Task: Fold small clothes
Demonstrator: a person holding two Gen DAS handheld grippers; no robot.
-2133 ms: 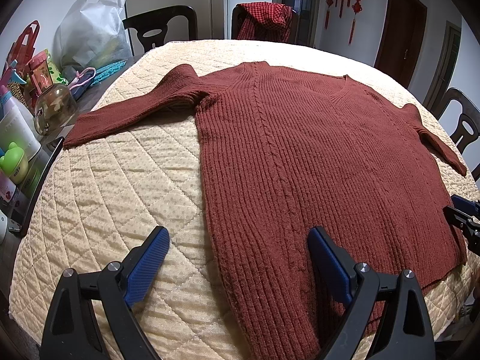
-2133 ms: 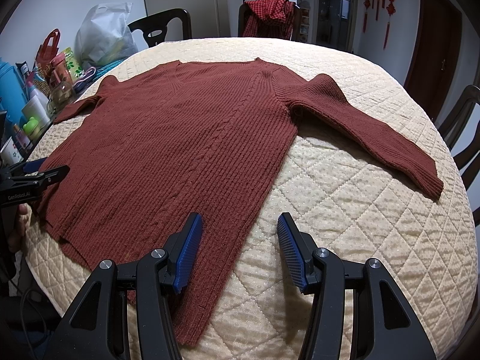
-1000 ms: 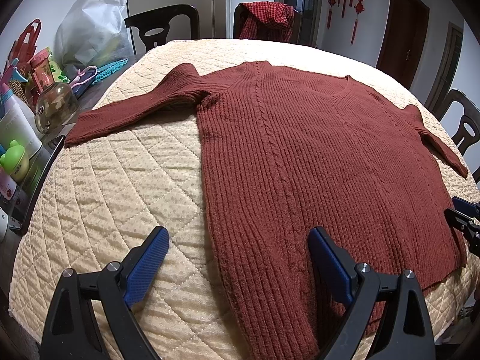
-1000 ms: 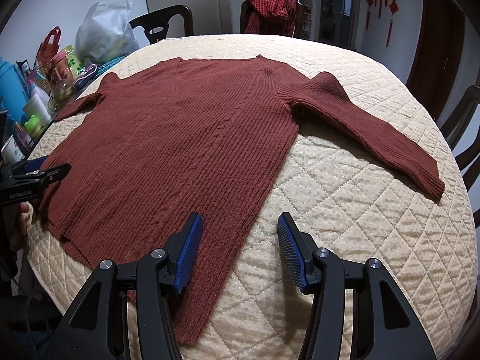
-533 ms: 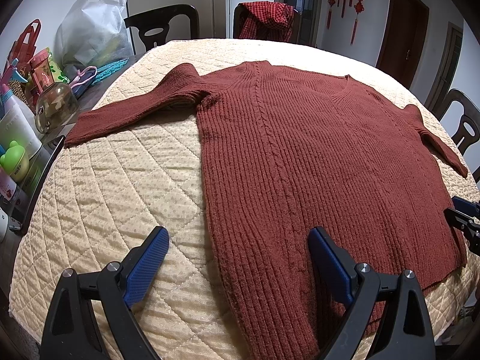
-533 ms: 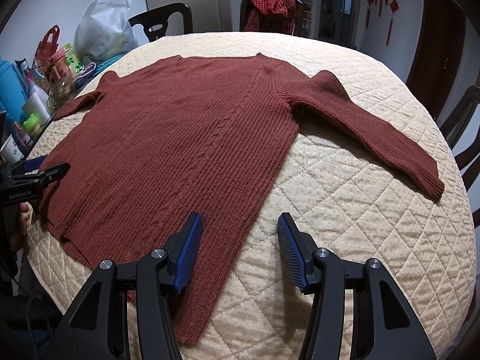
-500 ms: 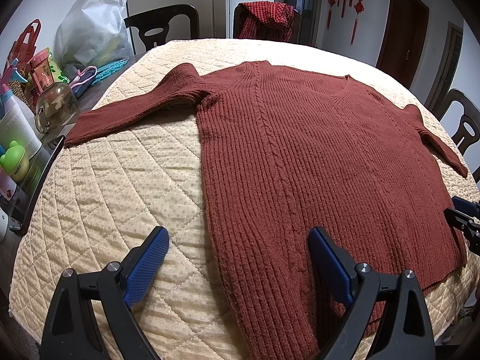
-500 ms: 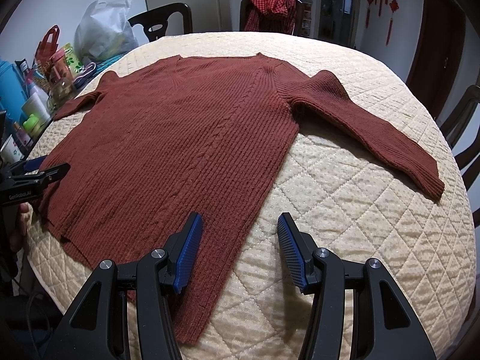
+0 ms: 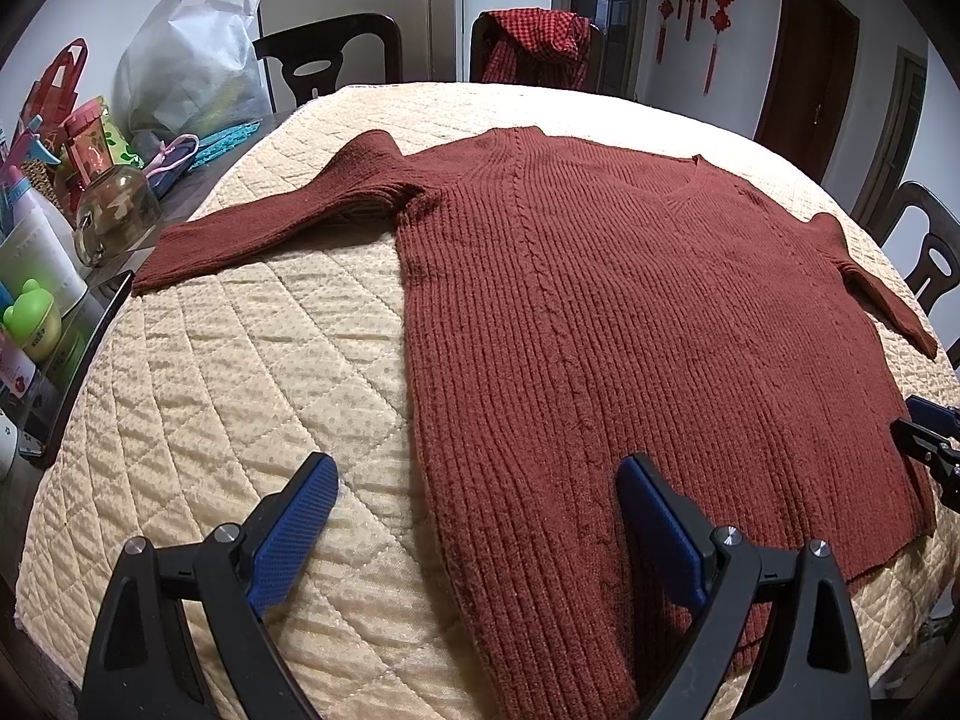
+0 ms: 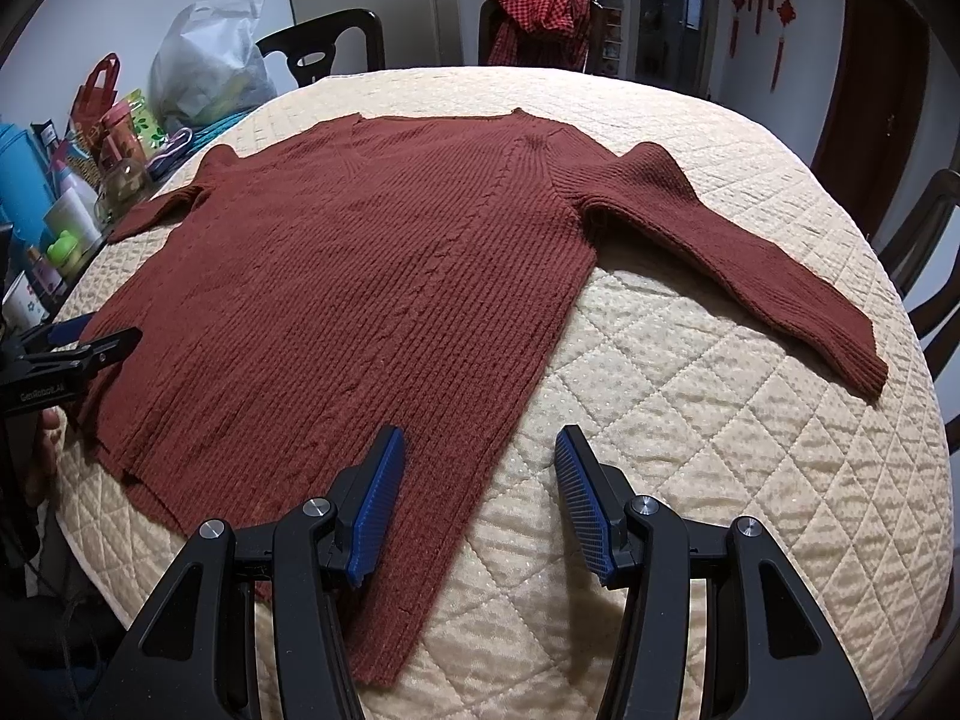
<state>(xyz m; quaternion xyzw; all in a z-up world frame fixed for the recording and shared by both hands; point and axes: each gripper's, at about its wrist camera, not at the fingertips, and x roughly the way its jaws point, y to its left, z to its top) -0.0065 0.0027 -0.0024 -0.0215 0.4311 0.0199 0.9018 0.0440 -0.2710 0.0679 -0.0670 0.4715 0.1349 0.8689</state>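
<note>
Nothing moves: both the left gripper (image 9: 477, 531) and right gripper (image 10: 480, 501) stay spread above the flat sweater (image 9: 630, 330); folding is not started.

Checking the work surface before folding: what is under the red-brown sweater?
The sweater lies flat on a cream quilted cover, which shows all around it. What is beneath the cover, and the patch of cover under the sweater, is hidden.

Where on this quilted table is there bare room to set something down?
Bare quilt lies between the sweater body and its left sleeve; another patch sits below the right sleeve. The left edge is crowded with bottles and jars.
</note>
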